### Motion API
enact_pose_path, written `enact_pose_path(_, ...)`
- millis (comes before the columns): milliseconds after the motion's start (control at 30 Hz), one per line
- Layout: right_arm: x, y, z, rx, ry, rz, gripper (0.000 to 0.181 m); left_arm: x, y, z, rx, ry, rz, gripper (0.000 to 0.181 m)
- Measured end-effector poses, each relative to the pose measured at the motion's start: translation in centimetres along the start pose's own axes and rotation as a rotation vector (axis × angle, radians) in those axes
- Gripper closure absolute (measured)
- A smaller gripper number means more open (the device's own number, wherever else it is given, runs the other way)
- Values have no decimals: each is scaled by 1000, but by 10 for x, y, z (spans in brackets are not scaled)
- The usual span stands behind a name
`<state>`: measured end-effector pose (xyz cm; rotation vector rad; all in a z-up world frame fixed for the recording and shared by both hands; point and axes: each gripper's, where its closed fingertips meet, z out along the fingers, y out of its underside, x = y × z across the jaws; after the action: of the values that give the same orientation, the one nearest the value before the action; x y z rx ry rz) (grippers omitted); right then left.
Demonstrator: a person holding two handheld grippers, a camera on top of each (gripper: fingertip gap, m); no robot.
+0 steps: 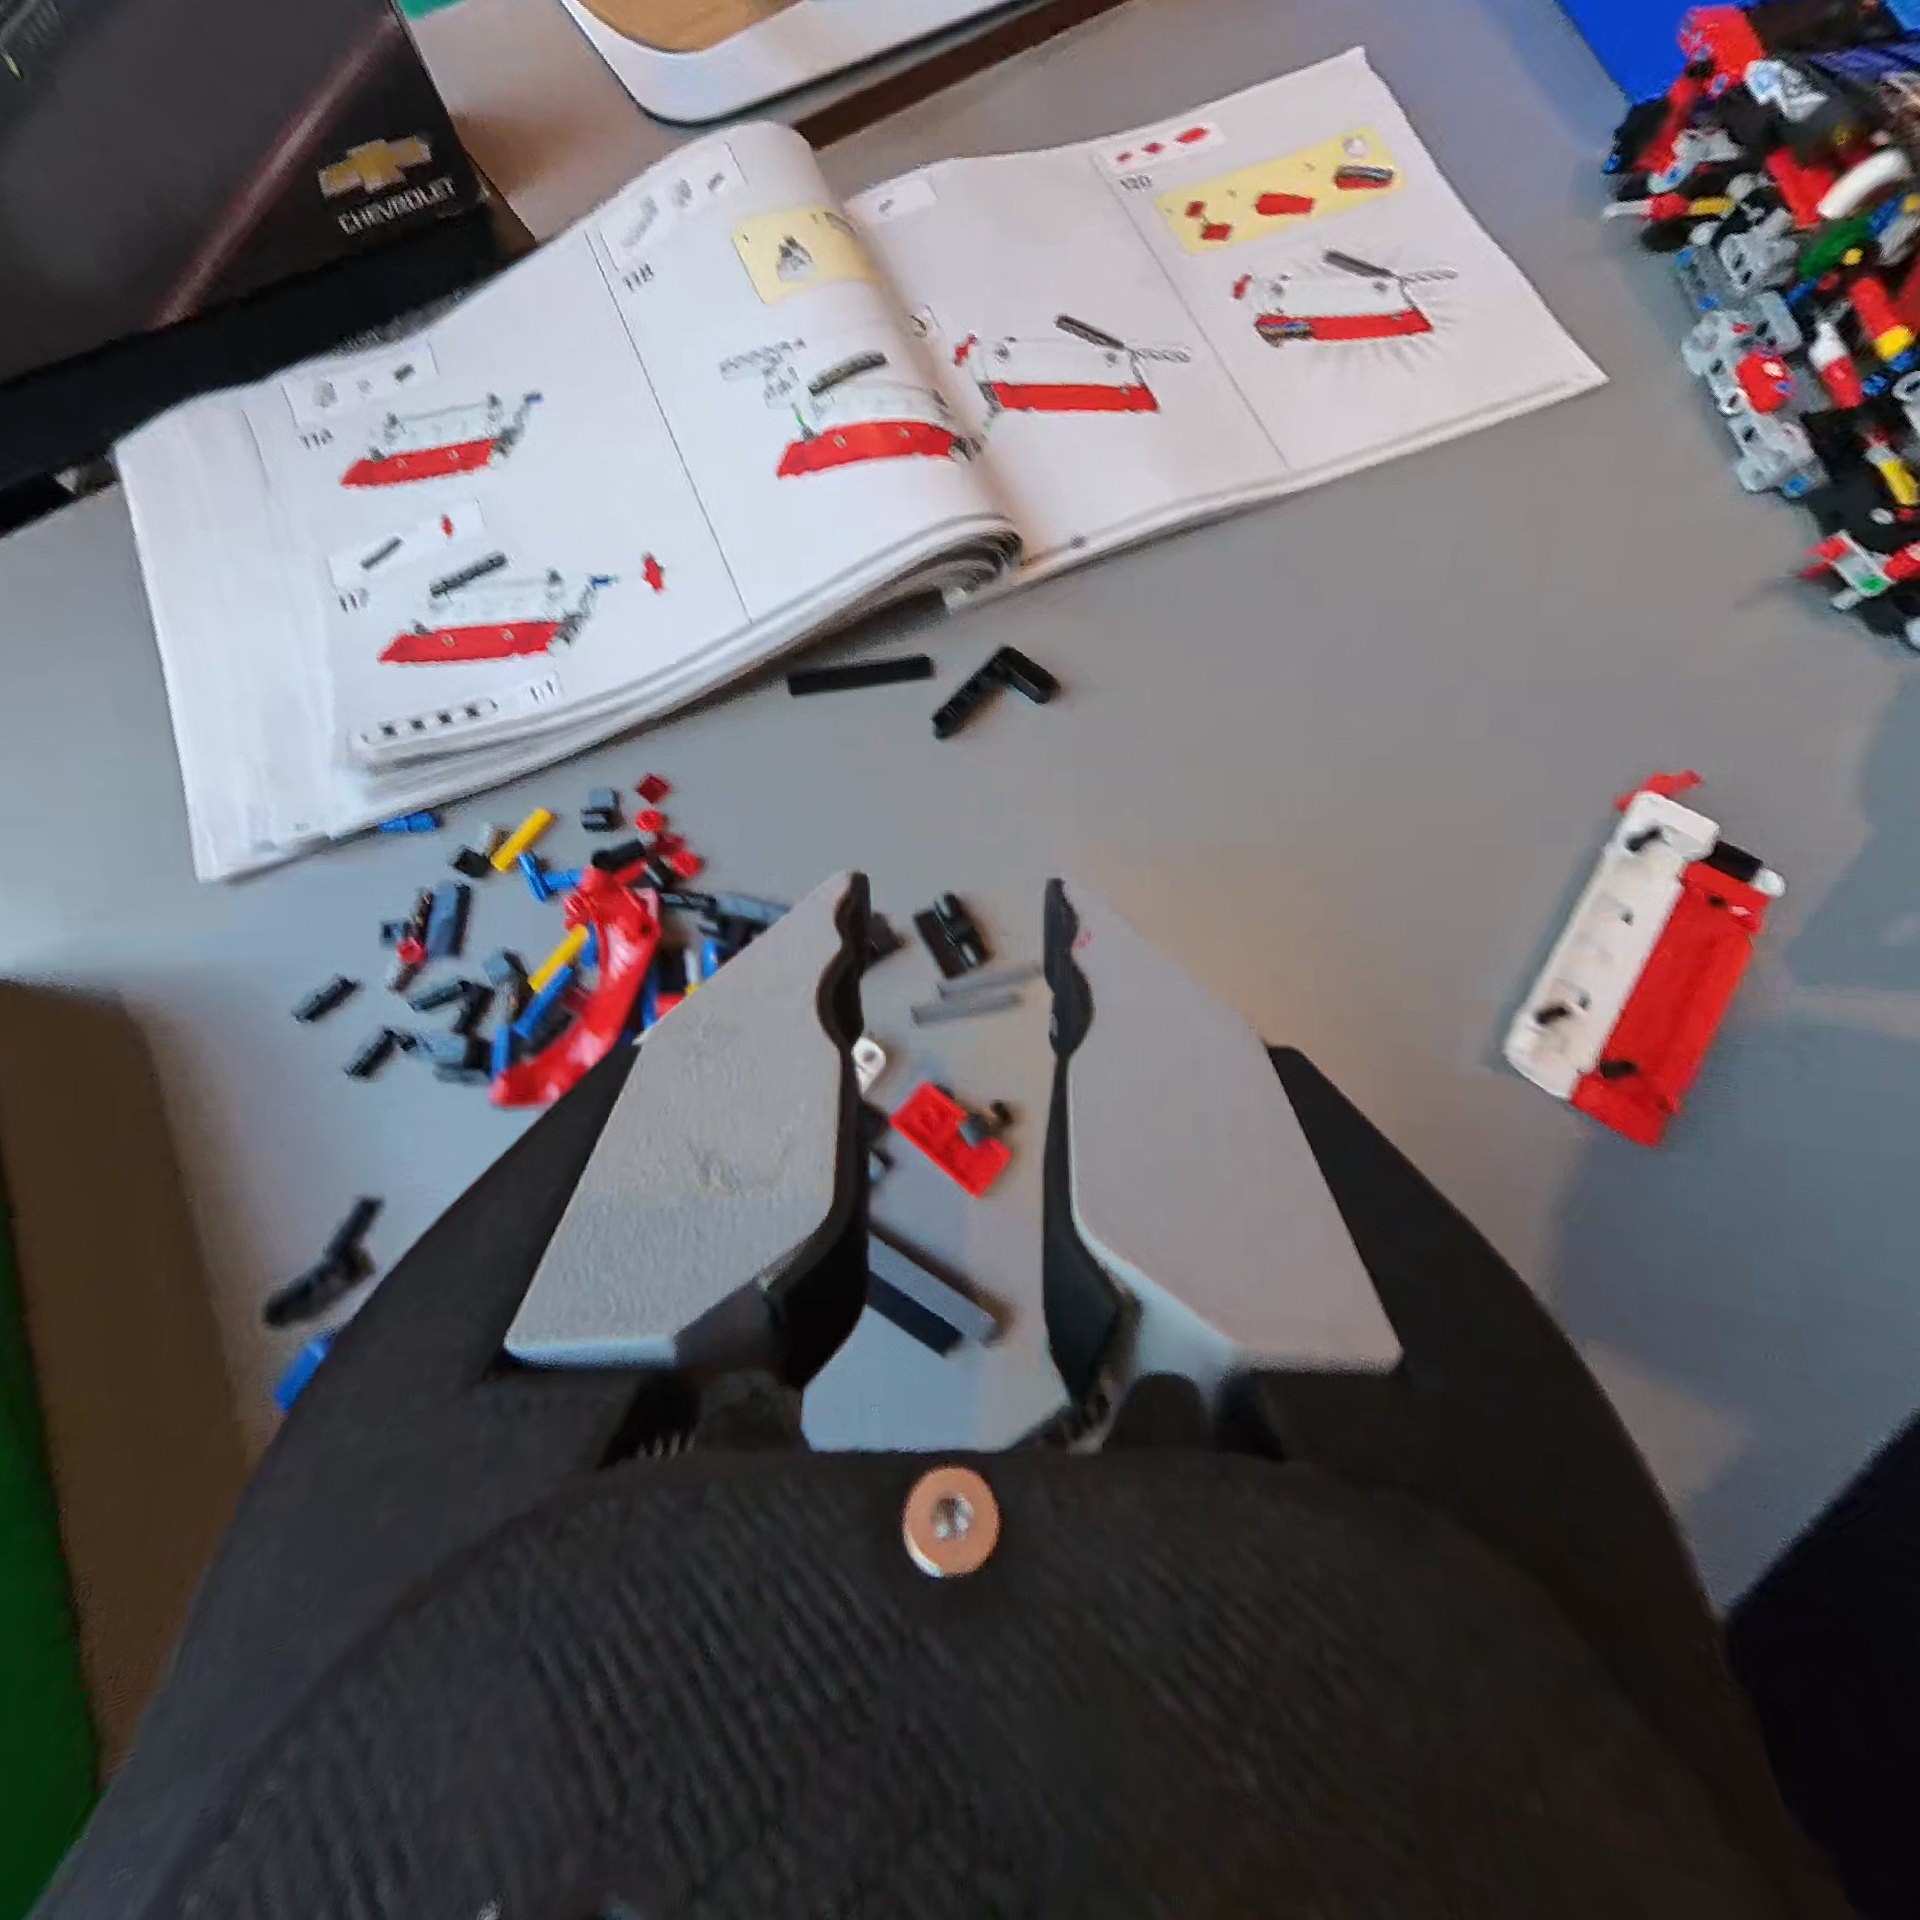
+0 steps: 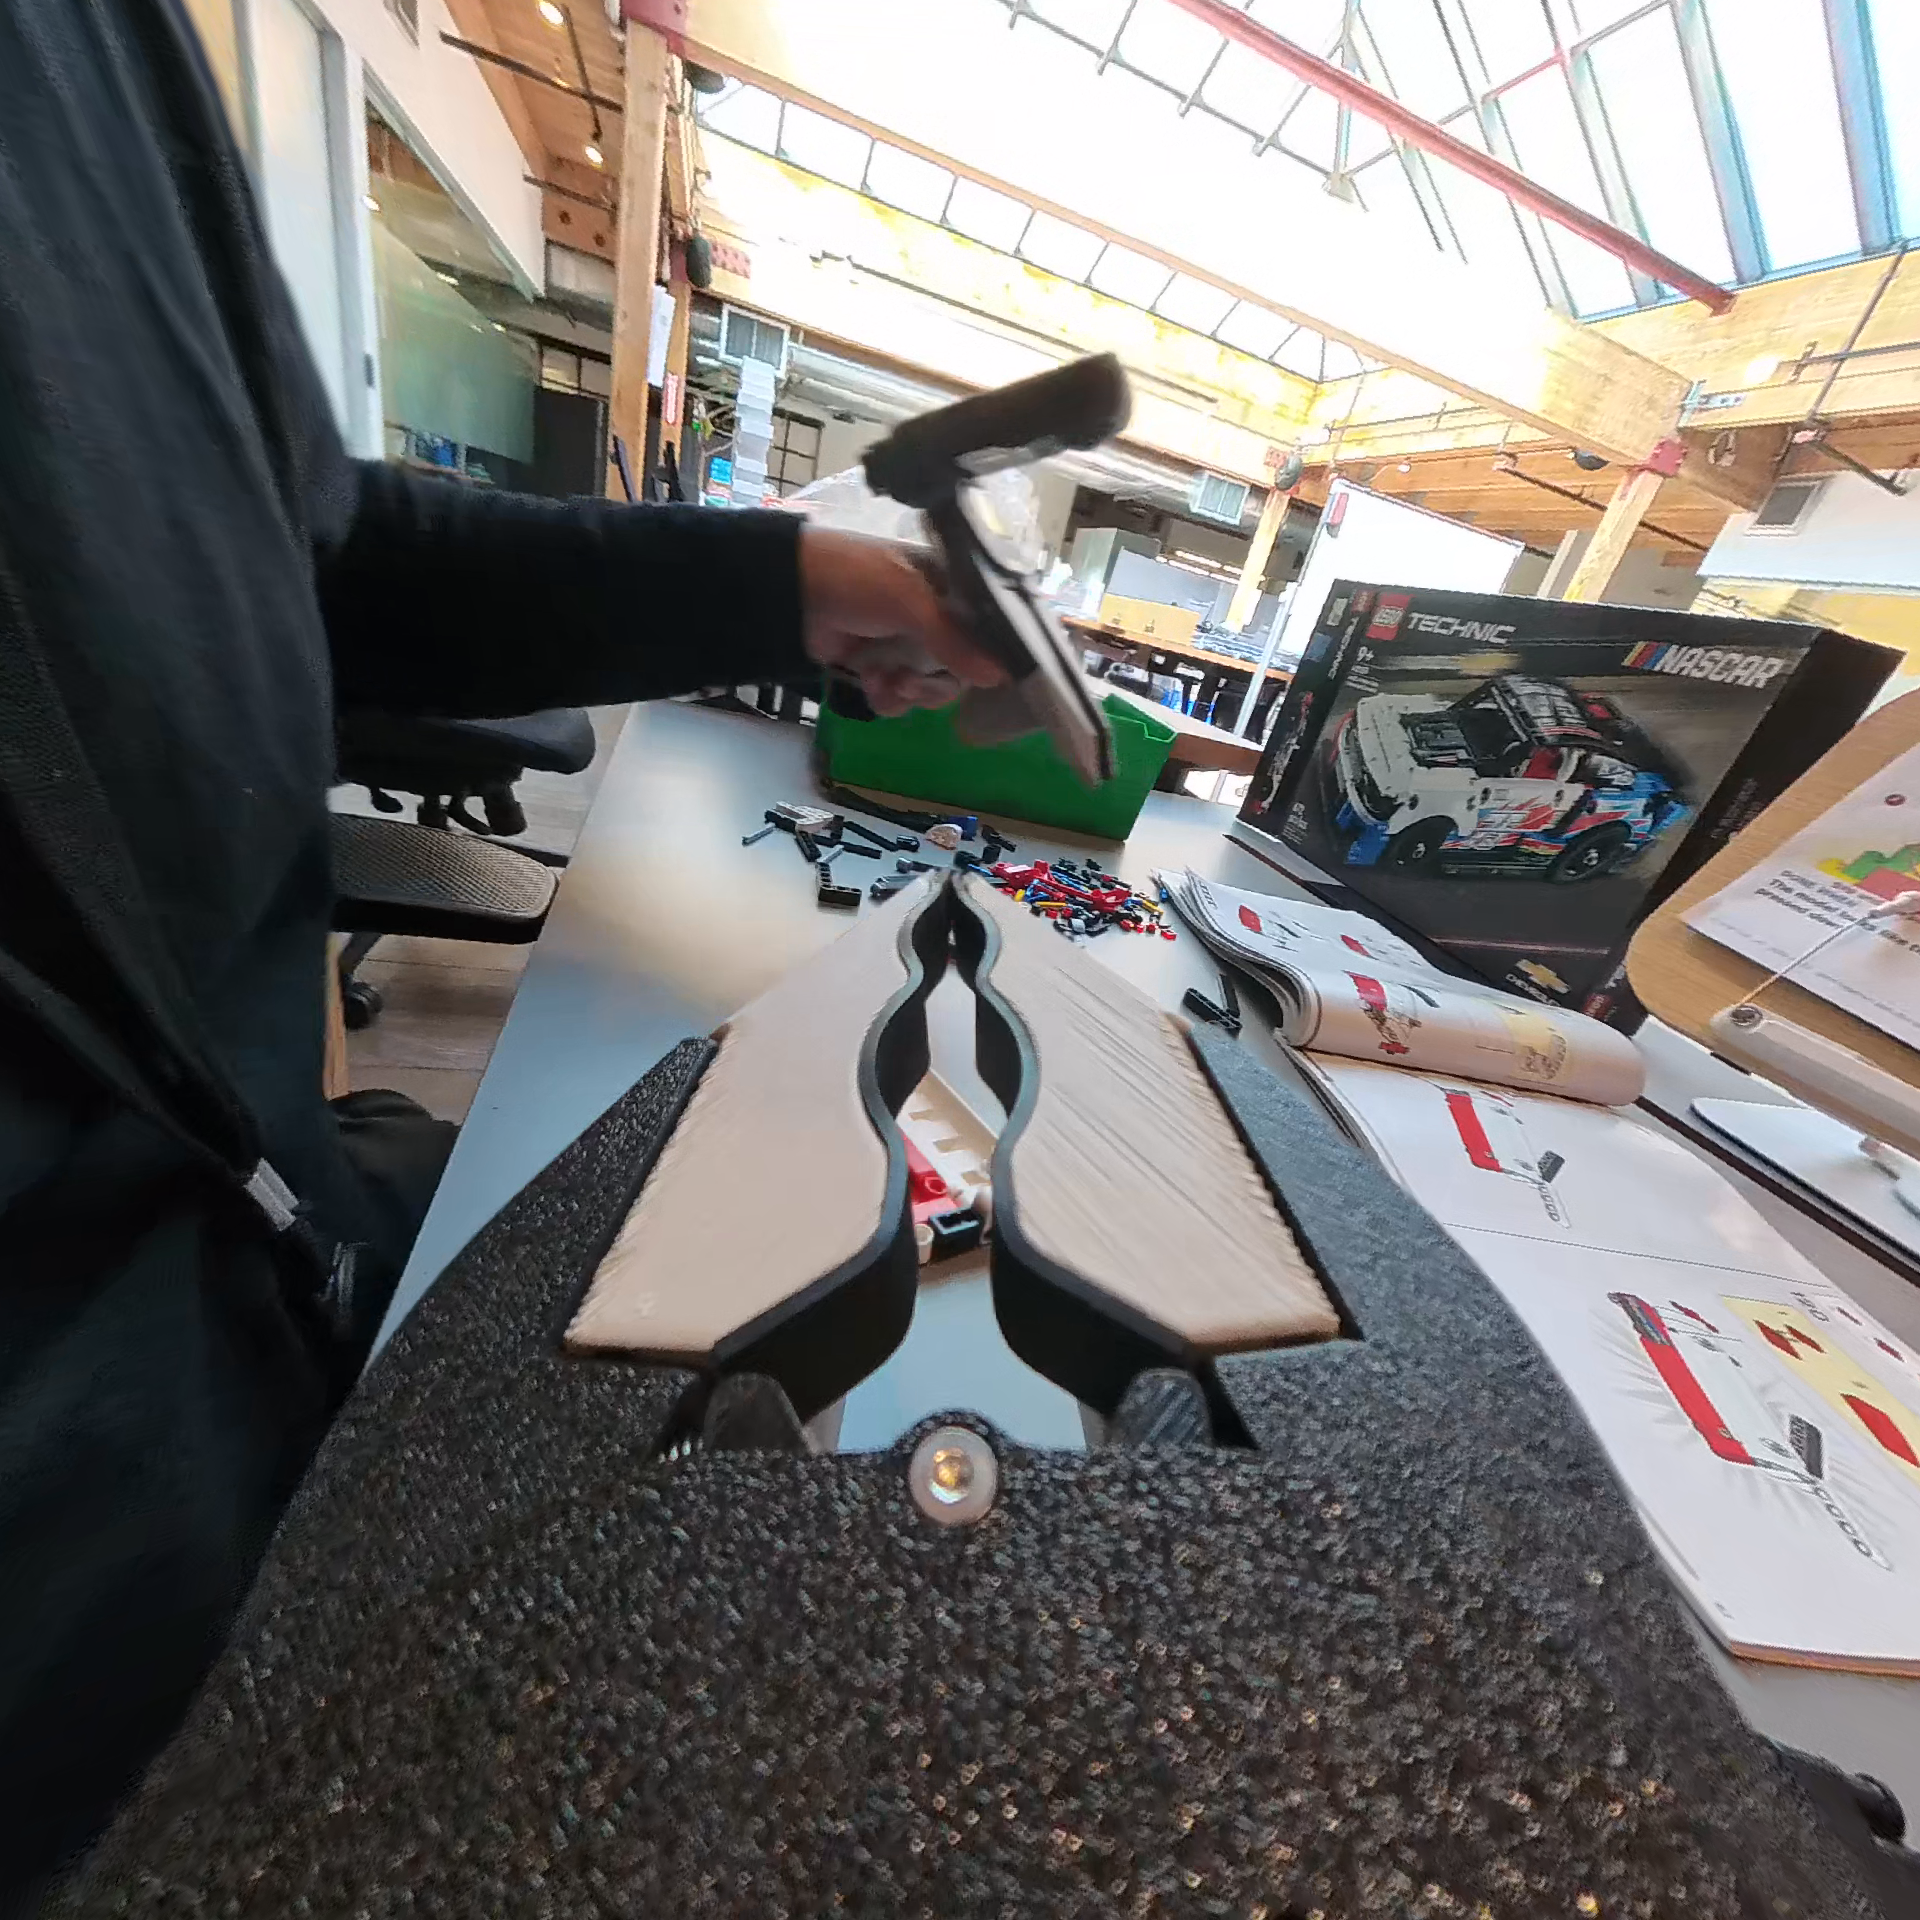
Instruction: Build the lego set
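Grey table (image 2: 644, 935) in a bright, timber-beamed hall beneath a skylight (image 2: 1455, 94). Two black office chairs (image 2: 447, 883) stand at the table's left edge. A green bin (image 2: 997, 769) sits at the far end of the table. A rounded wooden board (image 2: 1787, 883) on a white base (image 2: 1808, 1122) stands at the right side.

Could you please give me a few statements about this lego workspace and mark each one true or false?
1. The left gripper has its jaws open with nothing between them. True.
2. The right gripper grips a red brick at its tips. False: its jaws meet at the tips on nothing.
3. The instruction booklet lies open on the table. True.
4. The red and white assembly sits on the booklet. False: it lies on bare table, apart from it.
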<state>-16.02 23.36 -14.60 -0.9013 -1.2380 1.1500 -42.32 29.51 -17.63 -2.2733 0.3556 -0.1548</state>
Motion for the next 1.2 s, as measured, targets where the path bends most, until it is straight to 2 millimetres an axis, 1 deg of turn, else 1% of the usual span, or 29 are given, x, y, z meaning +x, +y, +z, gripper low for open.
enact_pose_path(67, 2, 0, -1, -3, 16, -9, 181, 16, 15, -12, 30, 2, -31, 152)
enact_pose_path(100, 3, 0, -1, -5, 24, -12, 181, 27, 19, -16, 58, 23, -57, 153)
enact_pose_path(133, 4, 0, -1, -5, 32, -16, 181, 42, 19, -20, 103, 67, -84, 156)
enact_pose_path(200, 6, 1, -2, -9, 50, -22, 181, 77, 11, -25, 230, 186, -138, 159)
enact_pose_path(233, 8, 1, -2, -11, 58, -23, 181, 93, 11, -25, 261, 233, -138, 158)
enact_pose_path(333, 11, 3, -2, -20, 81, -26, 181, 121, 18, -11, 272, 264, -94, 154)
enact_pose_path(400, 13, 4, -3, -28, 99, -40, 181, 134, 20, -6, 285, 278, -63, 154)
enact_pose_path(467, 14, 5, -3, -38, 121, -55, 181, 144, 18, -4, 329, 316, -68, 156)
enact_pose_path(533, 16, 5, -5, -44, 148, -67, 181, 148, 20, 1, 339, 333, -69, 158)
enact_pose_path(633, 19, 5, -6, -49, 175, -69, 181, 148, 30, 11, 296, 339, -75, 157)
enact_pose_path(767, 23, 5, -7, -50, 195, -71, 181, 149, 32, 13, 290, 358, -91, 157)
enact_pose_path(933, 21, 5, -8, -53, 202, -77, 181, 146, 40, 18, 258, 285, -11, 158)
enact_pose_path(1067, 18, 5, -7, -53, 183, -88, 181, 146, 37, 21, 263, 263, 14, 159)
enact_pose_path(1200, 20, 2, -10, -35, 182, -61, 181, 145, 37, 23, 278, 254, 9, 160)
